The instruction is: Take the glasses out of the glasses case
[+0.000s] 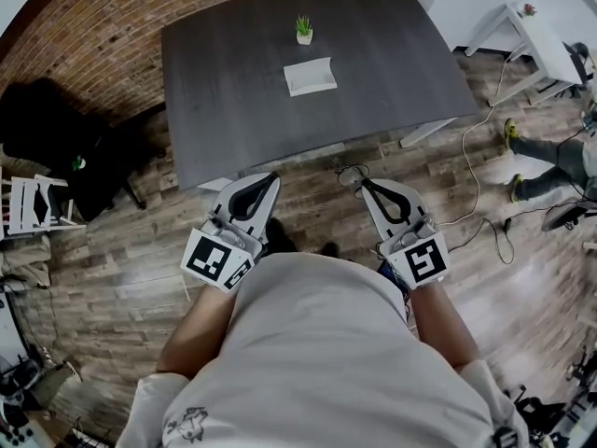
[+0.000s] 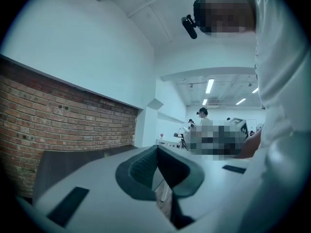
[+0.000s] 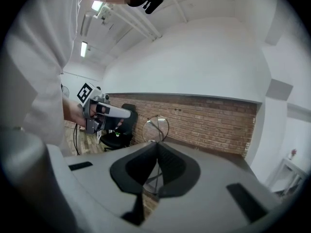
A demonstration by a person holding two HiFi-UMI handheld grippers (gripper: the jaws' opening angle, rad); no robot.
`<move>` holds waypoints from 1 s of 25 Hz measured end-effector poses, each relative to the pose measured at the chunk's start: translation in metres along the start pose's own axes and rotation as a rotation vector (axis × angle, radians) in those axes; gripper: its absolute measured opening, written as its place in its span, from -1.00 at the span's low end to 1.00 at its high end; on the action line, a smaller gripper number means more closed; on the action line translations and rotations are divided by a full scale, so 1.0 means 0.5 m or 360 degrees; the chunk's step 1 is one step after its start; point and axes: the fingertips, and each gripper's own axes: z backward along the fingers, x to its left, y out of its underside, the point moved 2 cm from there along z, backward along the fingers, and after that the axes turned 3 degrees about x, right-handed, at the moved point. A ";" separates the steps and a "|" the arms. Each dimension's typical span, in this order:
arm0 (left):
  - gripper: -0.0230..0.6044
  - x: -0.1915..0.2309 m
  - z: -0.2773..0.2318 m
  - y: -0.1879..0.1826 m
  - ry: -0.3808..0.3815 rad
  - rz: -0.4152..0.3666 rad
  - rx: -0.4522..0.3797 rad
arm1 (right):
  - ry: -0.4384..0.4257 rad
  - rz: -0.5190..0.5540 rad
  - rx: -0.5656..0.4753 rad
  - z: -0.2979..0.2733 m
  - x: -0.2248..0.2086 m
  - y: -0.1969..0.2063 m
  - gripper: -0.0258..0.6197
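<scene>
While the case [image 1: 311,76] is lying near the middle of the tabletop [image 1: 224,91], its long axis is running roughly along the near edge, and a plant [image 1: 304,31] is standing beyond it. Whether glasses are inside, I cannot tell. The left gripper [image 1: 272,178] and right gripper [image 1: 365,183] are hanging over the floor short of the near edge, their fingers [image 2: 141,171] pressing together on nothing. The case is lying ahead between them, seemingly slightly nearer the left.
</scene>
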 end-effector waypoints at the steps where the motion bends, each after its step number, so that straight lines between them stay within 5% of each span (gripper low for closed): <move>1: -0.89 -0.017 0.001 0.000 -0.0001 -0.0004 0.0002 | -0.0004 -0.0003 0.0001 0.016 0.001 0.003 -0.88; 14: -0.89 -0.203 0.011 0.014 0.0020 -0.0046 0.0009 | -0.0021 -0.0025 -0.0019 0.192 0.027 0.041 -0.88; 25: -0.89 -0.261 -0.003 0.020 0.0042 -0.0046 0.0001 | 0.0012 -0.0070 -0.0044 0.251 0.028 0.059 -0.88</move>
